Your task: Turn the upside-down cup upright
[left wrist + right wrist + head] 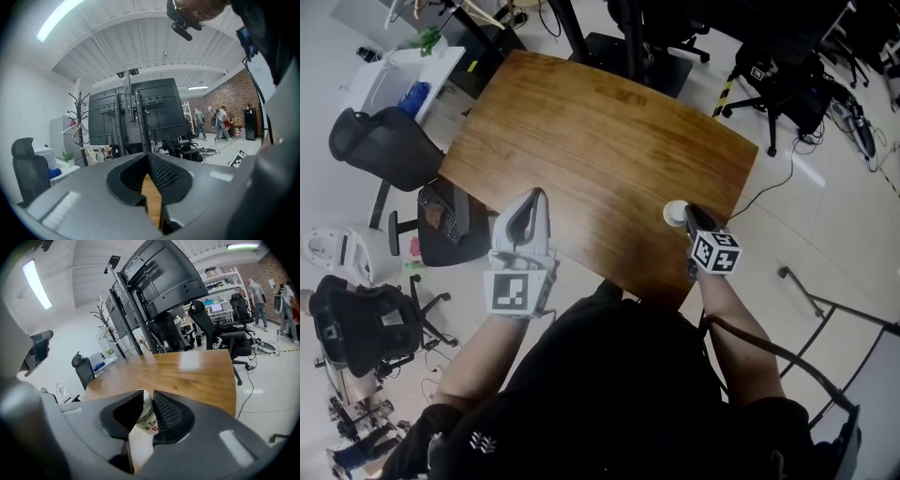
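Note:
A white paper cup [674, 214] with dark print stands on the wooden table [600, 141] near its right front corner. My right gripper [686, 214] reaches it from the near side. In the right gripper view the cup [146, 420] sits between the two dark jaws, whose pads press its sides, and my right gripper [147, 397] is shut on it. From here I cannot tell whether its mouth faces up or down. My left gripper [534, 195] hovers over the table's left front edge with nothing in it. Its jaws [148, 157] are together, with only a thin slit of wood showing.
A black office chair [384, 141] and a white side table [403, 70] stand left of the table. More black chairs [787, 84] and a floor cable [773, 183] are at the back right. The person's body fills the near edge.

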`<state>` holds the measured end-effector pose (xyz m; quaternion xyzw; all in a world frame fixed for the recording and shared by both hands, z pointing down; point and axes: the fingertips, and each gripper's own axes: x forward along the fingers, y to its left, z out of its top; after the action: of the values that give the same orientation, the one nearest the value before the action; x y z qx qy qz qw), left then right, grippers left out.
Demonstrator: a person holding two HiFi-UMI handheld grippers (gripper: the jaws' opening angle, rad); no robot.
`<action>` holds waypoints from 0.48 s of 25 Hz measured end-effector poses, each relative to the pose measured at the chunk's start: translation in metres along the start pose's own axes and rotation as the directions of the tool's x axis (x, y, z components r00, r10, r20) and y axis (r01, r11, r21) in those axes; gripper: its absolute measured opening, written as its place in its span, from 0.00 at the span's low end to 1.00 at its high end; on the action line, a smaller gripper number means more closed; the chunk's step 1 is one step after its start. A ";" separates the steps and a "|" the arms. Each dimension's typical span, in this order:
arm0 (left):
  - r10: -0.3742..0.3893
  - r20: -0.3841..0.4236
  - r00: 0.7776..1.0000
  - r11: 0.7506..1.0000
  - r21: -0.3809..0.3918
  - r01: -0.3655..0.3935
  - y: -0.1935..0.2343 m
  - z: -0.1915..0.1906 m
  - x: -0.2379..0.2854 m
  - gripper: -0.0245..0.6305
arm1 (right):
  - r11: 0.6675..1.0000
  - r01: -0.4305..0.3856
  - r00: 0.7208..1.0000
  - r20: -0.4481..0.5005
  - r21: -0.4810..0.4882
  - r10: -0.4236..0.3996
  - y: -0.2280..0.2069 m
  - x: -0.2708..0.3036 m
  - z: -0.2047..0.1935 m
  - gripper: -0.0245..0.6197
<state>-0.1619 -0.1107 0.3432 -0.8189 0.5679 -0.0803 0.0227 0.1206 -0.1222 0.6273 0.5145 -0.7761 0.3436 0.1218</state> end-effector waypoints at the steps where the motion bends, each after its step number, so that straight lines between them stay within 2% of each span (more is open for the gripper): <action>1: 0.001 -0.002 1.000 1.000 0.000 -0.001 0.001 0.000 0.000 0.04 | 1.000 -0.002 1.000 -0.004 -0.002 0.002 0.001 0.001 0.001 0.14; 4: 0.002 -0.006 1.000 1.000 -0.001 -0.002 0.003 -0.001 -0.001 0.04 | 0.998 0.015 1.000 -0.022 -0.057 -0.016 0.002 0.001 0.003 0.11; 7: -0.004 0.002 1.000 1.000 0.000 0.004 0.001 0.000 -0.001 0.04 | 0.984 0.063 0.998 -0.002 -0.168 -0.065 0.002 -0.006 0.013 0.09; 10: -0.009 0.005 1.000 1.000 0.000 0.009 0.000 0.000 0.000 0.04 | 0.941 0.144 0.990 0.029 -0.307 -0.142 -0.002 -0.014 0.026 0.09; 12: -0.010 0.005 1.000 1.000 0.000 0.010 -0.001 0.000 0.001 0.04 | 0.889 0.194 0.979 0.026 -0.415 -0.201 -0.005 -0.015 0.028 0.08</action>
<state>-0.1609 -0.1114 0.3436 -0.8218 0.5639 -0.0786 0.0236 0.1365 -0.1310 0.6002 0.5500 -0.7739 0.1612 0.2695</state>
